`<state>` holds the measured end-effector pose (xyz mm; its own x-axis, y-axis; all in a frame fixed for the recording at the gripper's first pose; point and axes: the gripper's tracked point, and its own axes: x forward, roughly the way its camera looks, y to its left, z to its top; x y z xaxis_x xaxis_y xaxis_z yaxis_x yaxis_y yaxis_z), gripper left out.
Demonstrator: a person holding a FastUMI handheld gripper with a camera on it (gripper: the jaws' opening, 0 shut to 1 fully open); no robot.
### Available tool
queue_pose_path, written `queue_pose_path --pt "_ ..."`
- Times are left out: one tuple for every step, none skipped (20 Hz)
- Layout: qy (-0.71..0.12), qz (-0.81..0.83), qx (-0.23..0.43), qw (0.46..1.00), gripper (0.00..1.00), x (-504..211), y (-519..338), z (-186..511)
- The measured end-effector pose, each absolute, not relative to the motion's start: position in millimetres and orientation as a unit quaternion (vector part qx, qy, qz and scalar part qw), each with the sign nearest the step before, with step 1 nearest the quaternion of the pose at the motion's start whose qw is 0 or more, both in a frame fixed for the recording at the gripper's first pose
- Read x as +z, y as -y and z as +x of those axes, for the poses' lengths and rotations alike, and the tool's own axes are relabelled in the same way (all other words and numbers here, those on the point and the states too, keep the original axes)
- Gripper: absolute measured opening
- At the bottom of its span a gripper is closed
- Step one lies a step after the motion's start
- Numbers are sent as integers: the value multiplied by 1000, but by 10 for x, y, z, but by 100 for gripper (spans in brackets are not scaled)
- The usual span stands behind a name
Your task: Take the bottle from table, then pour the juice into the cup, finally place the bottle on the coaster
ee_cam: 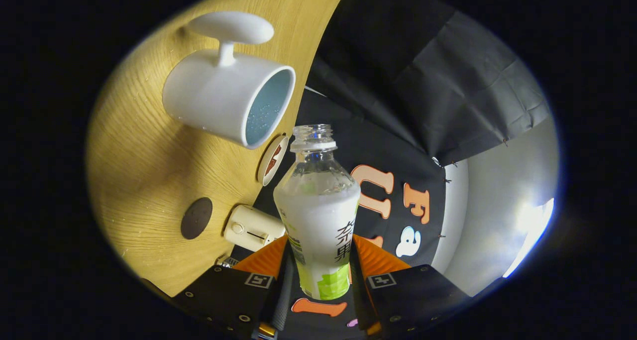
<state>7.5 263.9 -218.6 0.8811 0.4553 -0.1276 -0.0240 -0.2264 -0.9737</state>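
Bottle (318, 215) between the fingers (259, 260); cup (229, 98), coaster (196, 218) beyond on table (144, 166).

White cup (219, 98), blue inside; wood-grain table (144, 180); dark brown coaster (196, 218).

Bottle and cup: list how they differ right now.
The bottle is clamped between the gripper fingers, off the table; the cup stands free on the wooden table. The bottle is clear plastic with a printed label; the cup is opaque white with a pale blue inside. The bottle's neck is narrow; the cup's mouth is wide. Both are uncapped and open.
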Motion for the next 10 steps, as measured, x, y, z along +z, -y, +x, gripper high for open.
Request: queue_pose_path --pt "140 -752 199 613 54 -2186 -2648 64" --pt "138 -746 199 620 54 -2194 -2640 68" --pt "131 -740 199 629 54 -2217 -2618 72" --pt "120 -733 202 638 54 -2238 -2602 89" --pt "109 -725 204 649 54 -2268 -2576 94" --pt "100 -715 205 661 54 -2291 -2569 113" --pt "91 -704 208 673 55 -2313 -2560 109" --pt "82 -692 209 686 55 -2341 -2547 115" --pt "69 -680 211 699 55 -2374 -2517 124" --pt "56 -671 212 708 54 -2409 -2486 154"
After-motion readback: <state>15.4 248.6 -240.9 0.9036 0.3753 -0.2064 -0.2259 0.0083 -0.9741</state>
